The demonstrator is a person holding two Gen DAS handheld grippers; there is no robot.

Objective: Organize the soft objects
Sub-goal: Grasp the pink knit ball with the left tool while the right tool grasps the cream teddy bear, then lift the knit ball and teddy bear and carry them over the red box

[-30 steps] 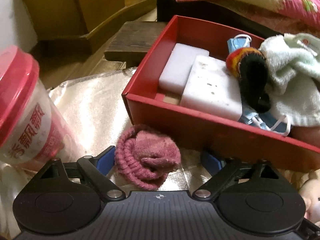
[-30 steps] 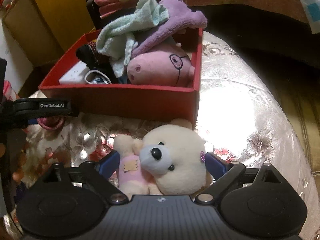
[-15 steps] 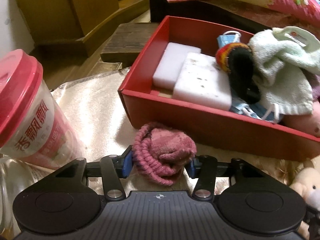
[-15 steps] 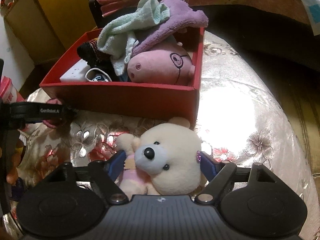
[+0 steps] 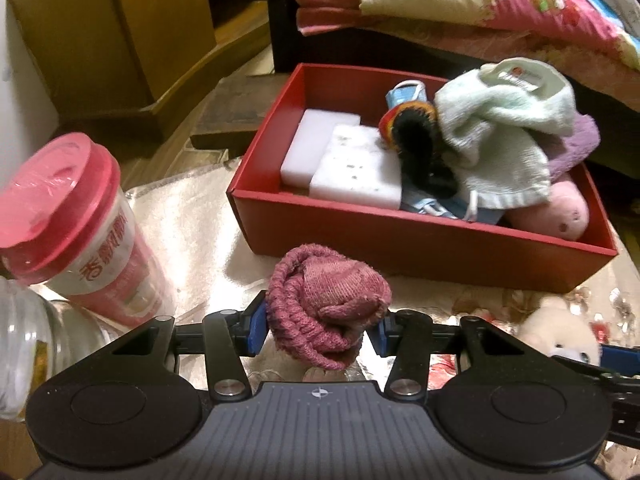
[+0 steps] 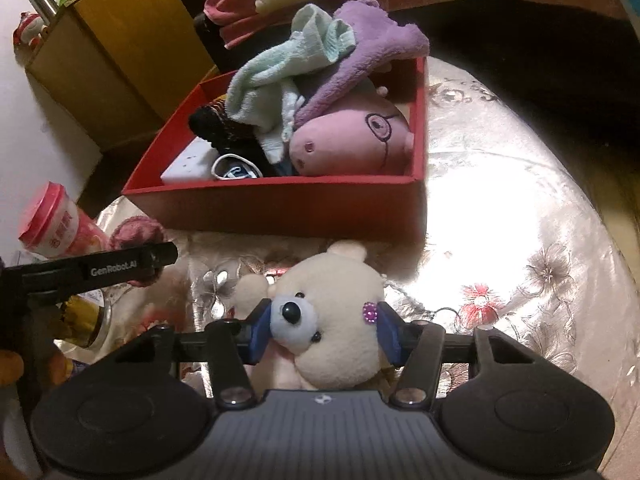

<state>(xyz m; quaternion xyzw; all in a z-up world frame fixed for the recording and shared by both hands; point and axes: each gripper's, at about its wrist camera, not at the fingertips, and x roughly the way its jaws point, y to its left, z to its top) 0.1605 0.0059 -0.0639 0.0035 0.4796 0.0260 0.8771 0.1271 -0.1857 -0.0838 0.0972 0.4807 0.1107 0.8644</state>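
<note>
A rolled pink knit sock (image 5: 324, 300) sits between the blue pads of my left gripper (image 5: 320, 328), which is shut on it just above the shiny tablecloth. My right gripper (image 6: 326, 336) is closing on the head of a cream teddy bear (image 6: 336, 312), and both pads touch the plush. Right behind both stands the red box (image 5: 400, 240), holding white sponges (image 5: 352, 160), a pale green towel (image 5: 500, 140), a purple cloth and a pink pig plush (image 6: 352, 140). The sock (image 6: 136, 232) also shows at the left of the right wrist view, partly behind a left gripper finger.
A pink-lidded cup (image 5: 68, 216) leans at the left of the table, with a glass jar (image 5: 24, 340) beside it. Folded bedding (image 5: 480, 8) lies behind the box, and a wooden cabinet (image 6: 120, 48) stands at the back left. The tablecloth (image 6: 500, 220) right of the box is bare.
Both grippers went from wide open to closed around their objects. The left one has risen a little with the sock; the right one has stayed over the bear.
</note>
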